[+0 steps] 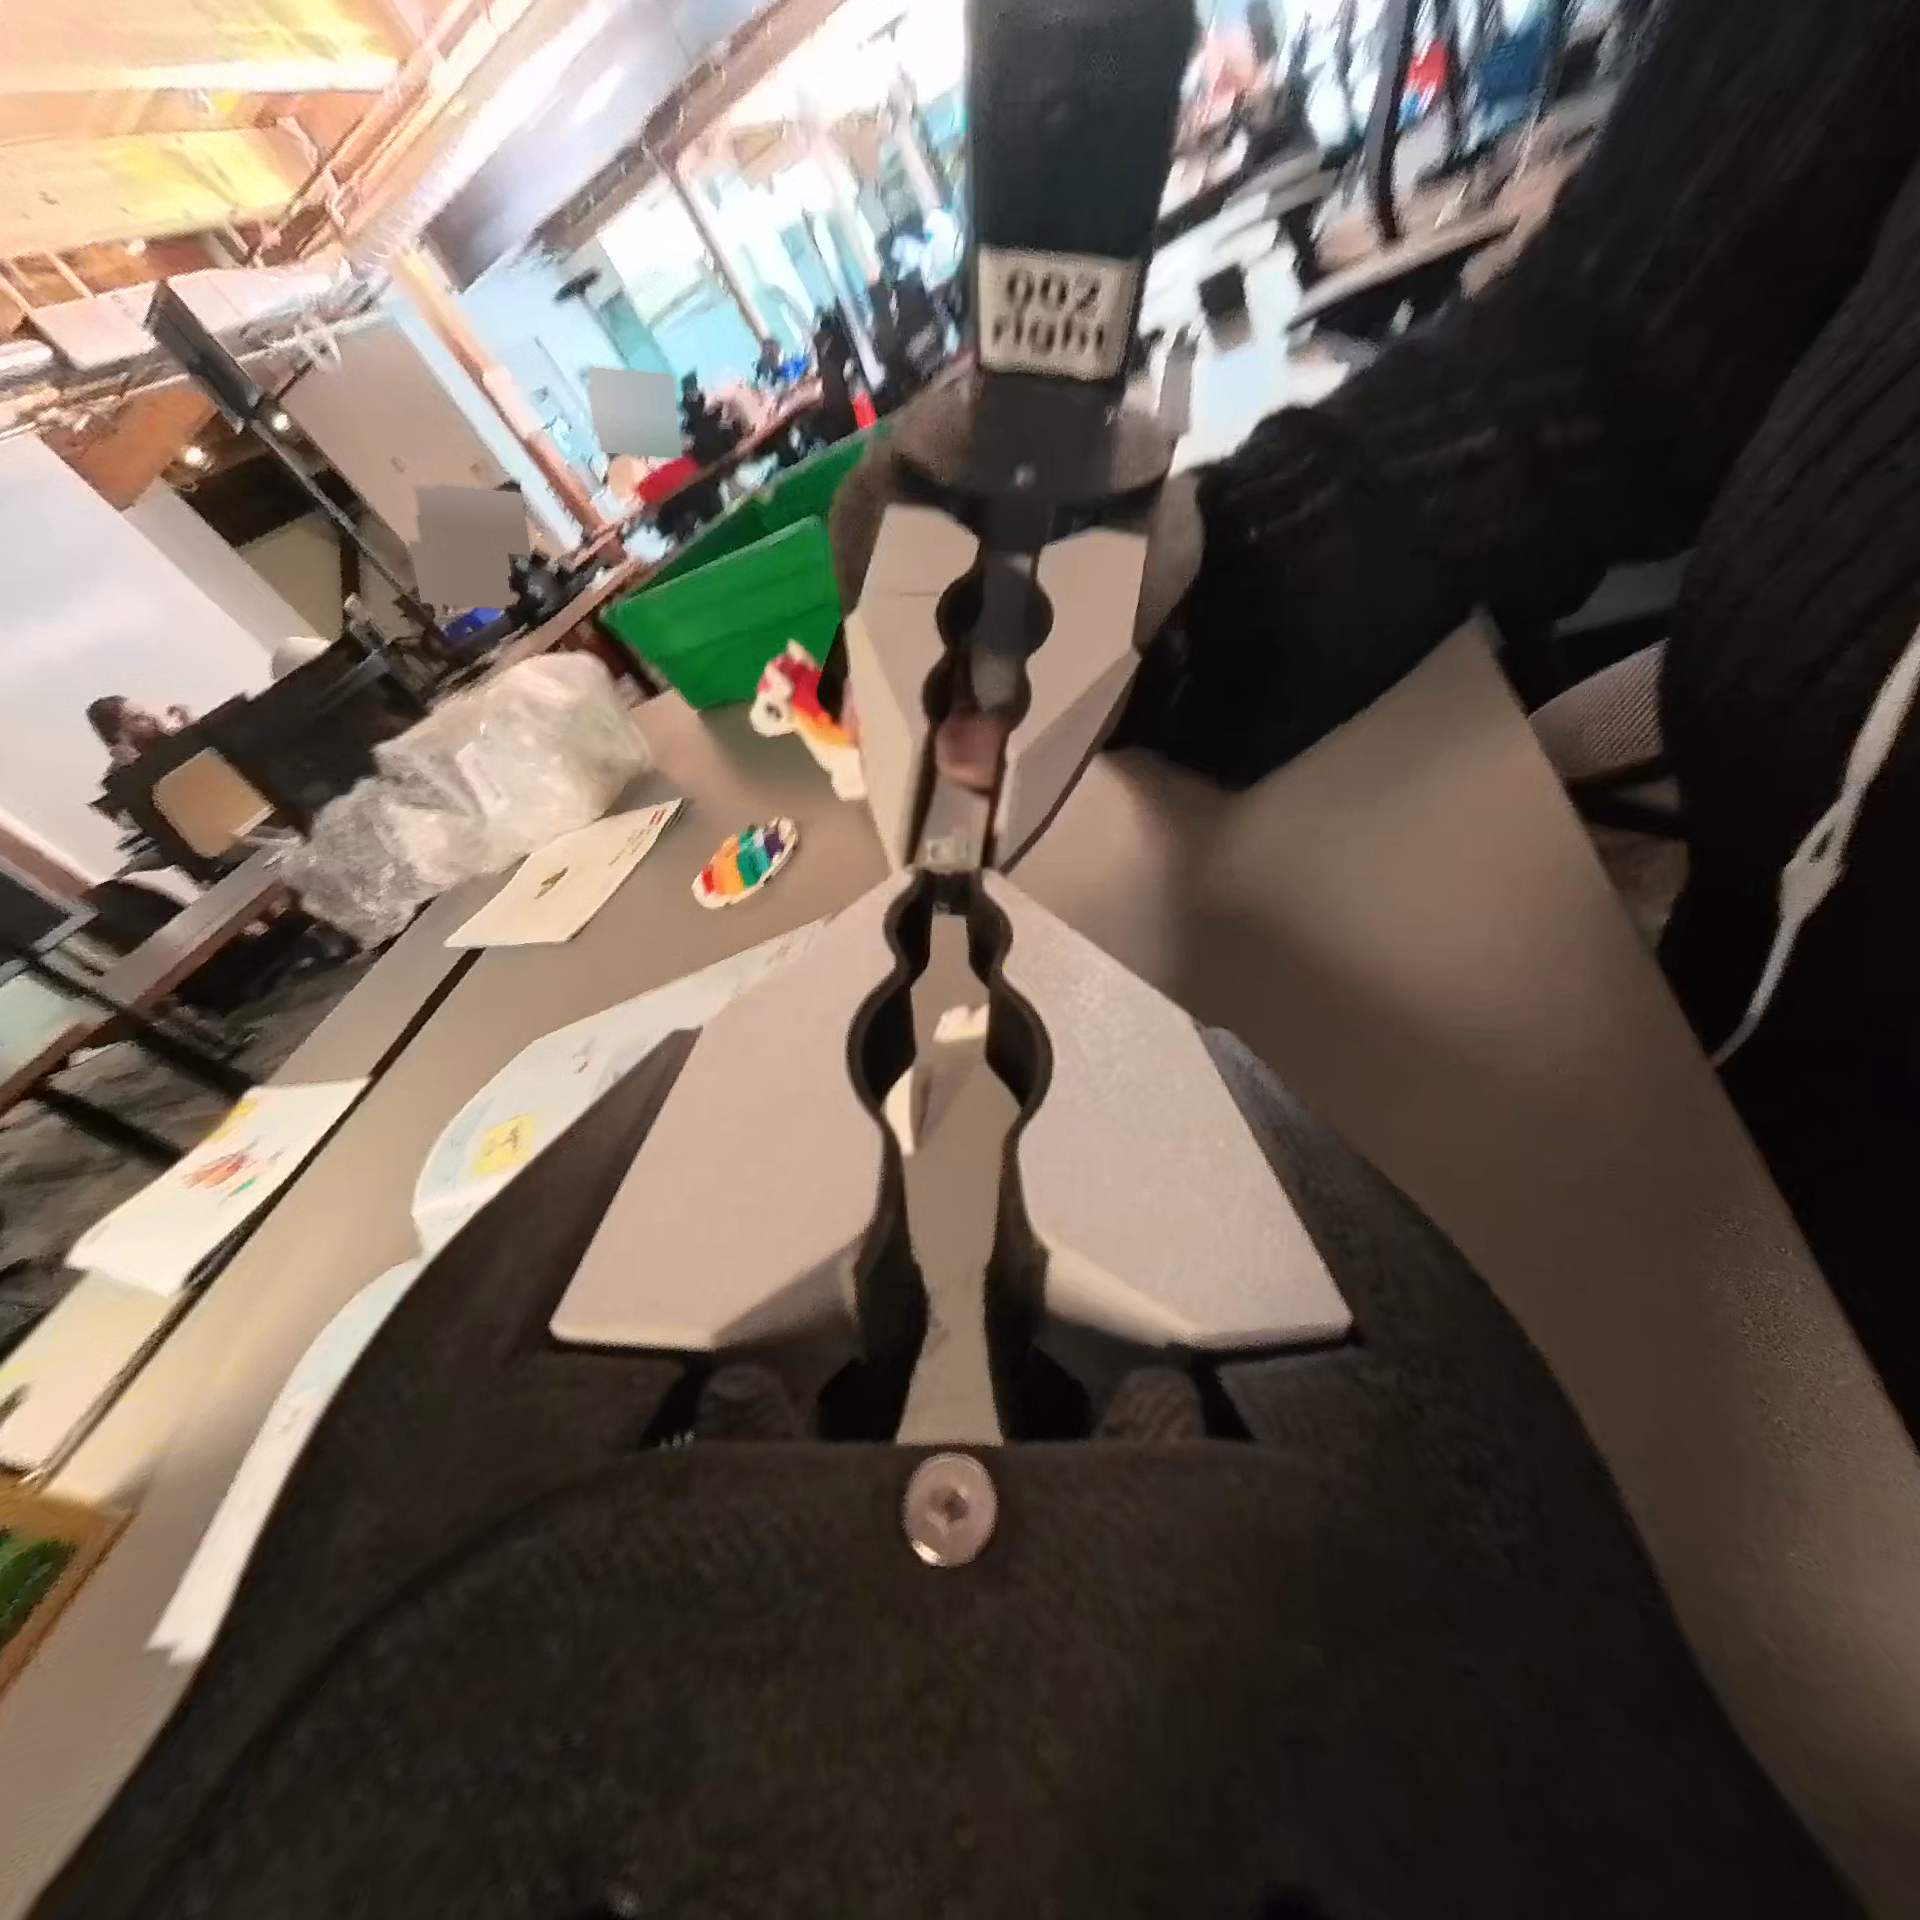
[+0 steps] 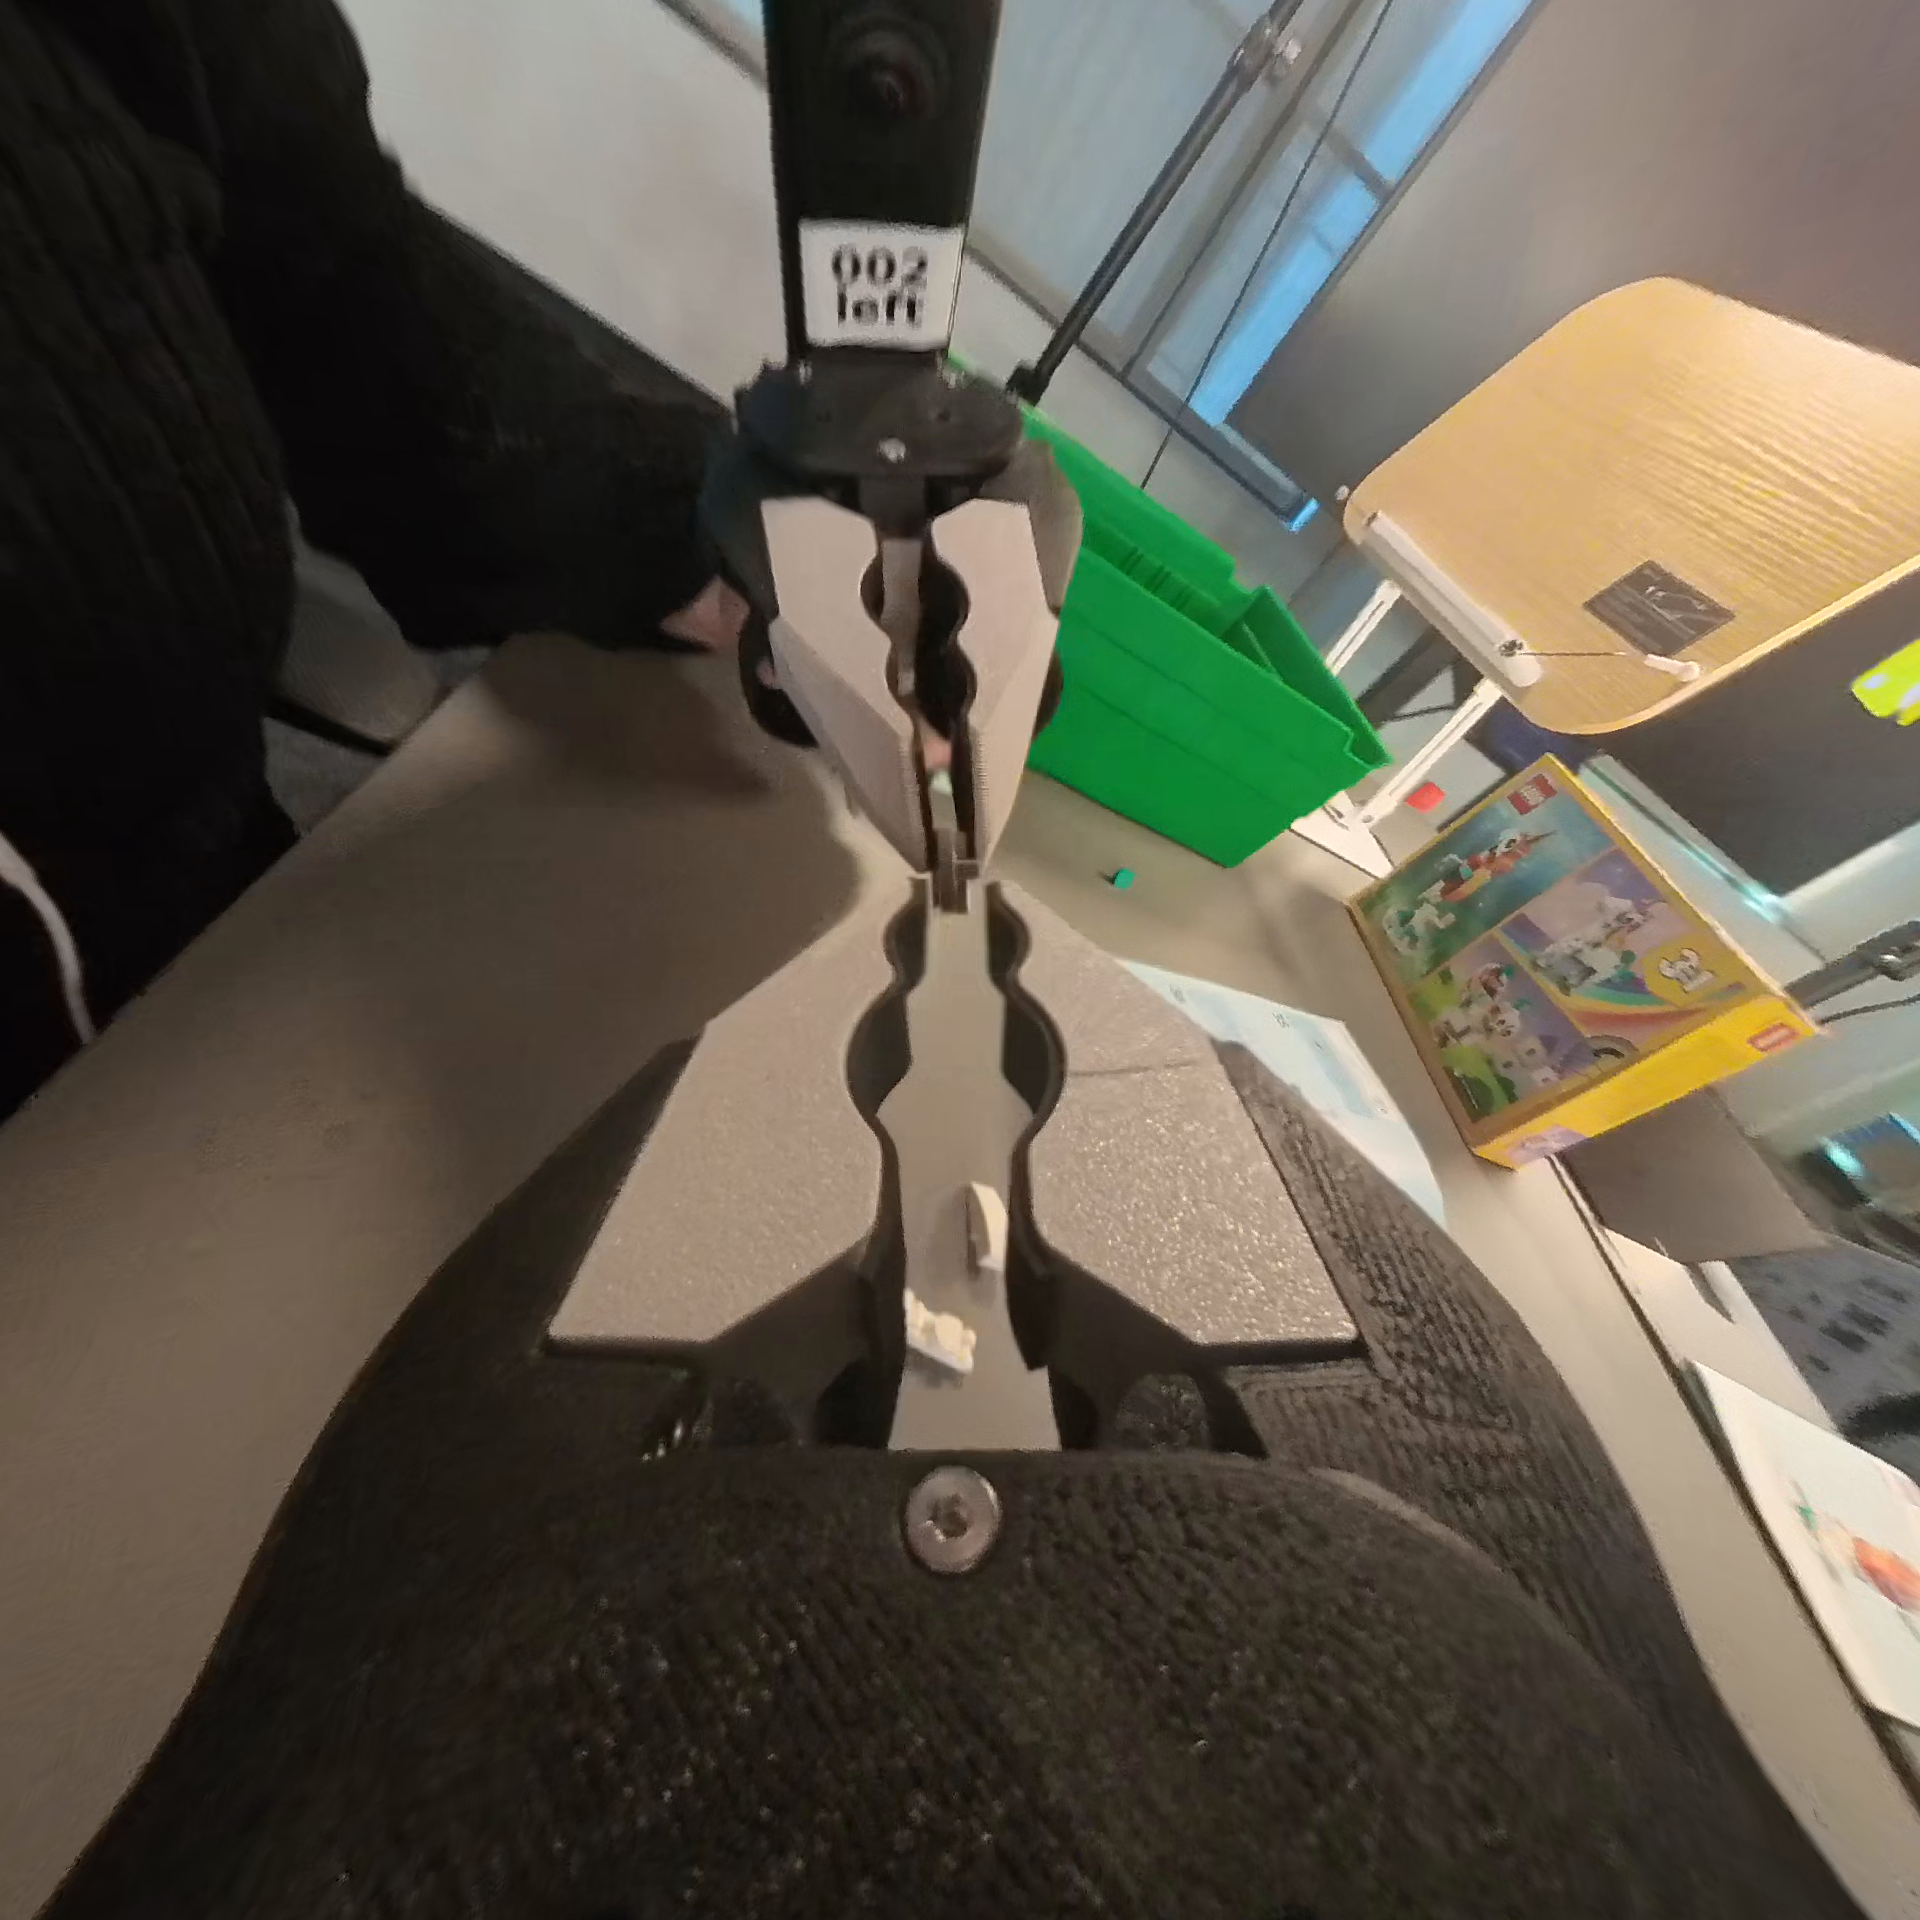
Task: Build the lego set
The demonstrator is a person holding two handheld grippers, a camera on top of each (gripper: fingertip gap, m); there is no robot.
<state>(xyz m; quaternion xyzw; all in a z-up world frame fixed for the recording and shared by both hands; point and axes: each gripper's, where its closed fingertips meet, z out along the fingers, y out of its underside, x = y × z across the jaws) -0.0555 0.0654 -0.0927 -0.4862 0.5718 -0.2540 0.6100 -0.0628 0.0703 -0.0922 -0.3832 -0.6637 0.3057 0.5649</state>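
Observation:
My left gripper (image 1: 945, 891) and my right gripper (image 2: 951, 902) meet tip to tip above the grey table (image 1: 1299, 935). Both are shut, and together they pinch a small grey lego piece (image 1: 943, 854) at their tips; it also shows in the right wrist view (image 2: 951, 881). The right gripper (image 1: 951, 844) comes down from above in the left wrist view. The left gripper (image 2: 951, 860) does the same in the right wrist view. Loose white lego pieces (image 2: 982, 1226) lie on the table under the fingers, also seen in the left wrist view (image 1: 956, 1029).
A colourful lego build (image 1: 805, 707) and a plate of coloured pieces (image 1: 746, 860) sit further back. Green bins (image 2: 1164, 707) stand behind. A lego box (image 2: 1558, 997), instruction booklets (image 1: 566, 878), plastic bags (image 1: 488, 769) and a small green piece (image 2: 1122, 879) lie around. Left and right tips are no more than a few centimetres apart.

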